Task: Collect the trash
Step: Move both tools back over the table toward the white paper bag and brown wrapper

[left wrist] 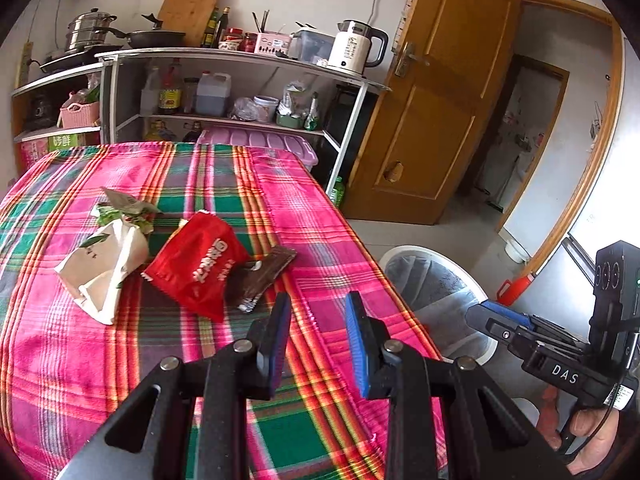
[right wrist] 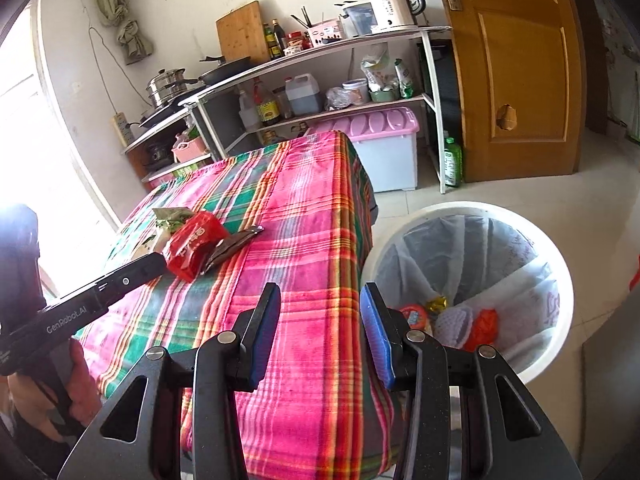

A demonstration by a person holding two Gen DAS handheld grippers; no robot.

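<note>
On the plaid cloth of the table (left wrist: 120, 360) lie a red snack bag (left wrist: 200, 268), a dark brown wrapper (left wrist: 260, 276) beside it, a white paper pouch (left wrist: 104, 268) and a green-white wrapper (left wrist: 124, 208). My left gripper (left wrist: 318, 308) is open and empty, just short of the brown wrapper. My right gripper (right wrist: 320, 300) is open and empty, over the table's near right edge; the red bag (right wrist: 192, 244) and brown wrapper (right wrist: 234, 246) lie ahead to its left. A white trash bin (right wrist: 560, 292) with a liner holds several wrappers on the floor to the right.
A metal shelf (left wrist: 240, 56) with bottles, pots and a kettle stands behind the table. A lilac storage box (right wrist: 384, 148) sits on the floor beside it. A wooden door (right wrist: 520, 72) stands open at the right. The bin (left wrist: 436, 280) stands beside the table's right edge.
</note>
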